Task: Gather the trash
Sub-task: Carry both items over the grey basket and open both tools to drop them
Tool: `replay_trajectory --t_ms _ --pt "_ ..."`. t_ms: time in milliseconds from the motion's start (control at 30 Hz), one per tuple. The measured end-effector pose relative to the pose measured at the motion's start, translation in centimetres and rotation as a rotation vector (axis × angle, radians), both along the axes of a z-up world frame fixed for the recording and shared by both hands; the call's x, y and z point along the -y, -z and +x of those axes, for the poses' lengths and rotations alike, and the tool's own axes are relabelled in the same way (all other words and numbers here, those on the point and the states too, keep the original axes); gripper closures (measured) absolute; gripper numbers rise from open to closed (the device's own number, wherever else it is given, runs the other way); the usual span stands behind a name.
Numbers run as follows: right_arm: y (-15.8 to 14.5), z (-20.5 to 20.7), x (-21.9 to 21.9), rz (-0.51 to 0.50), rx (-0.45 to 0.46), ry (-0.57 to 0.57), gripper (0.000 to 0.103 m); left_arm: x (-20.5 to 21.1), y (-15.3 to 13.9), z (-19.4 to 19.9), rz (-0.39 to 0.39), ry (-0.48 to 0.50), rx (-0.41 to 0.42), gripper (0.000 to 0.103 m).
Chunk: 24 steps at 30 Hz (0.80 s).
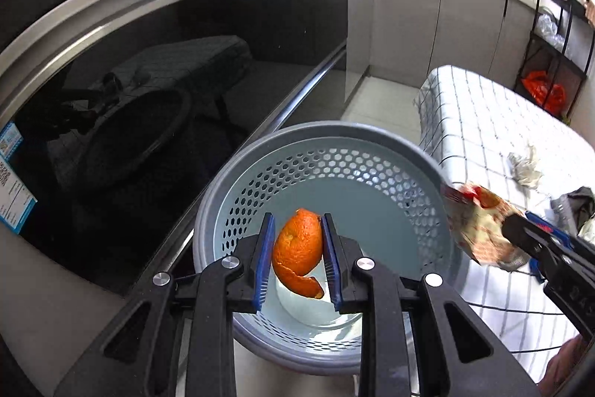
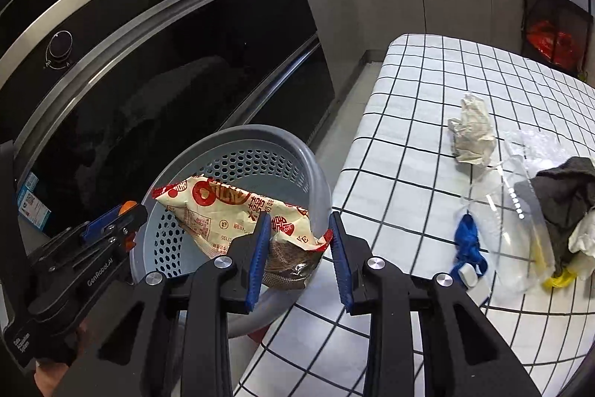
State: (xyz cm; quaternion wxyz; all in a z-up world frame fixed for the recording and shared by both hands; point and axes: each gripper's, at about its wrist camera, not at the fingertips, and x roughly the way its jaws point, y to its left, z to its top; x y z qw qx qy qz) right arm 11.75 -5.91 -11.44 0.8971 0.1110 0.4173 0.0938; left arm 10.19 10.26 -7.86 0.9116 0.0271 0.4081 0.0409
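Note:
A grey perforated waste basket stands on the floor beside the table; it also shows in the right wrist view. My left gripper holds an orange peel between its blue pads, above the basket's opening. My right gripper has its jaws parted around a red-and-cream snack wrapper, which hangs over the basket; the left pad touches it, the right pad stands apart. The wrapper and right gripper also show in the left wrist view.
A table with a white checked cloth holds a crumpled tissue, a clear plastic bag, a blue item, a dark cloth and a yellow scrap. A black oven front stands left.

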Motion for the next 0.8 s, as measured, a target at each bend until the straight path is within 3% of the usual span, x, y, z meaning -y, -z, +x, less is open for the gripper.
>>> replay_trajectory --t_ms 533,633,700,800 --pt "2.2 3.4 -3.3 -0.033 -0.025 -0.058 0.069 -1.8 2.1 1.6 -0.051 0.001 -0.081 0.075" --pt "2.0 3.3 -3.2 -0.029 -0.017 -0.053 0.062 -1.9 2.1 1.6 -0.053 -0.002 -0.081 0.065" --pt "2.1 3.3 -3.2 -0.026 -0.011 -0.052 0.056 -1.9 2.0 1.5 -0.054 -0.001 -0.069 0.046" --pt "1.8 3.0 -3.0 -0.023 -0.002 -0.045 0.049 -1.9 1.7 1.2 -0.046 -0.002 -0.050 0.042"
